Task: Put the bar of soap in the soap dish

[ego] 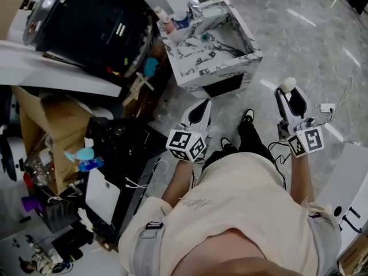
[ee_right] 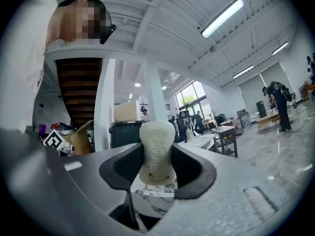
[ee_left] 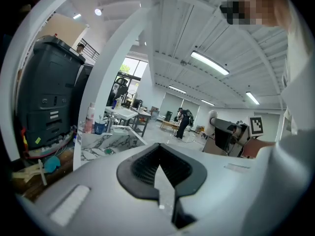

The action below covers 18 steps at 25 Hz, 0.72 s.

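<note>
In the head view my right gripper [ego: 289, 95] is held out over the floor, shut on a cream bar of soap [ego: 288, 85] that sticks out past its tips. The right gripper view shows the soap [ee_right: 156, 154] upright, pinched between both black pads of that gripper [ee_right: 156, 175]. My left gripper [ego: 202, 107] points toward the marble sink unit [ego: 244, 59]; its jaws [ee_left: 160, 170] meet with nothing between them. A small teal object [ego: 205, 37] lies in the basin; I cannot tell whether it is the soap dish. Both grippers are short of the sink.
Bottles [ego: 167, 17] and a faucet [ego: 195, 7] stand on the sink's back rim. A big black machine [ego: 98, 22], a cardboard box [ego: 54, 128] and loose clutter crowd the left. A white object [ego: 352, 180] stands at right. A person [ee_left: 183, 123] stands far off.
</note>
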{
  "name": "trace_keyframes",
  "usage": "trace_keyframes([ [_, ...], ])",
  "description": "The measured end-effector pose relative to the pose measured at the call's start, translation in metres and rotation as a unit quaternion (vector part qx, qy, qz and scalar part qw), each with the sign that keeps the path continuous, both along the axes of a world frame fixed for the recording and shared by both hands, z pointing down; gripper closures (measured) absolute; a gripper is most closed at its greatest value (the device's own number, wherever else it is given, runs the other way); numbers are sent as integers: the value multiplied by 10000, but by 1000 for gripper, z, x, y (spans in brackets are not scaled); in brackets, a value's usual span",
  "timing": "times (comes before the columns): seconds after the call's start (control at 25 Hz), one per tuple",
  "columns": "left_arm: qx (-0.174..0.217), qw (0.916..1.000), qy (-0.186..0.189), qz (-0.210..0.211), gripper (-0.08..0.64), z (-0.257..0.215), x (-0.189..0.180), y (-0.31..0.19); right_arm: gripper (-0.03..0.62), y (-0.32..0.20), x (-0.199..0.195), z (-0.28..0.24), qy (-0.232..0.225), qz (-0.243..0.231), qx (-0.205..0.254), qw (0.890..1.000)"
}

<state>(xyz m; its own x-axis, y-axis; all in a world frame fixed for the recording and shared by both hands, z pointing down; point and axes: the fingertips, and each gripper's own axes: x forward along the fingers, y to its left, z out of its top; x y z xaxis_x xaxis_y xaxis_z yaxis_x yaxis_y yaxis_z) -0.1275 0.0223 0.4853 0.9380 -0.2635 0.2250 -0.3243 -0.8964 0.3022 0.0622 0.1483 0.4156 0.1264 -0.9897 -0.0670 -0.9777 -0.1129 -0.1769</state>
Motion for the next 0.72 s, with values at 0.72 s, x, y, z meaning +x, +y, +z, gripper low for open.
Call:
trace_keyframes([
  [0.72, 967, 9949, -279, -110, 544, -56, 142, -81, 407, -76, 143, 11, -291, -326, 433, 9981],
])
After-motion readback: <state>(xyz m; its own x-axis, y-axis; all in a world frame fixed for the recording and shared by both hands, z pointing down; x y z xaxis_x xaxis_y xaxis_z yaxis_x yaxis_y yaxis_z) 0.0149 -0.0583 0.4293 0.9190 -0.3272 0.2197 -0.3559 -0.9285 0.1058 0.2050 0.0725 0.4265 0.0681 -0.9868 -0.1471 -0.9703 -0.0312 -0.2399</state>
